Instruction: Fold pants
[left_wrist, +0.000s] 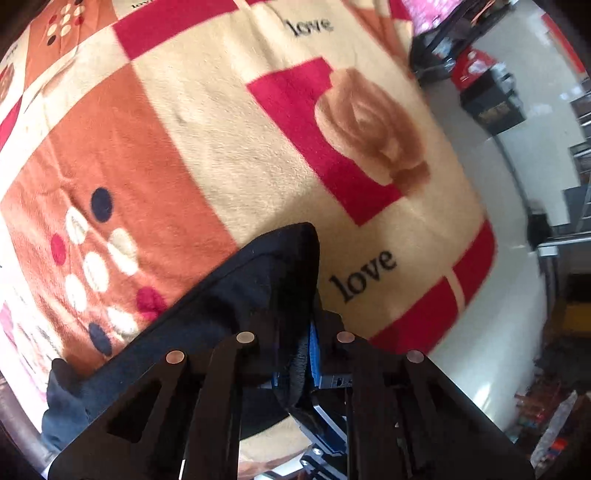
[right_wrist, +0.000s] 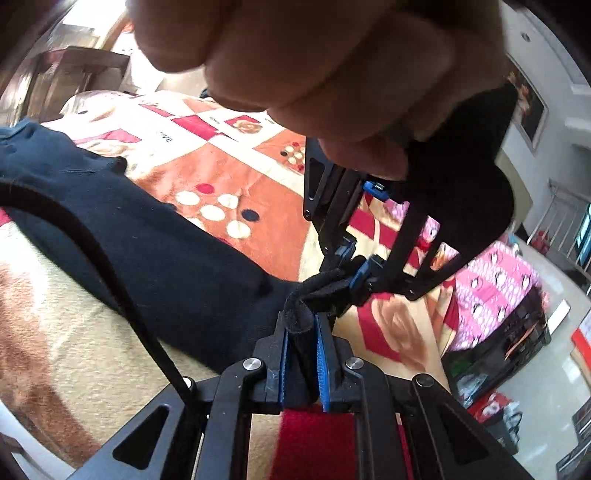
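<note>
You are gripping the dark navy cotton pants (right_wrist: 155, 258) with both tools at once — your right black two-finger gripper (right_wrist: 301, 343) is pinching a bunched edge of the fabric between its blue pads (right_wrist: 323, 365), and your left black gripper (right_wrist: 352, 269) is coming in from above, tilted steeply down, its own blue-padded jaws clamping the same edge just beside. Your bare hand (right_wrist: 314, 66) is curling over that tool's handle. The pants are lying stretched across the fleece blanket printed with roses, dots and "love" (left_wrist: 229, 140), one corner lifting off it.
</note>
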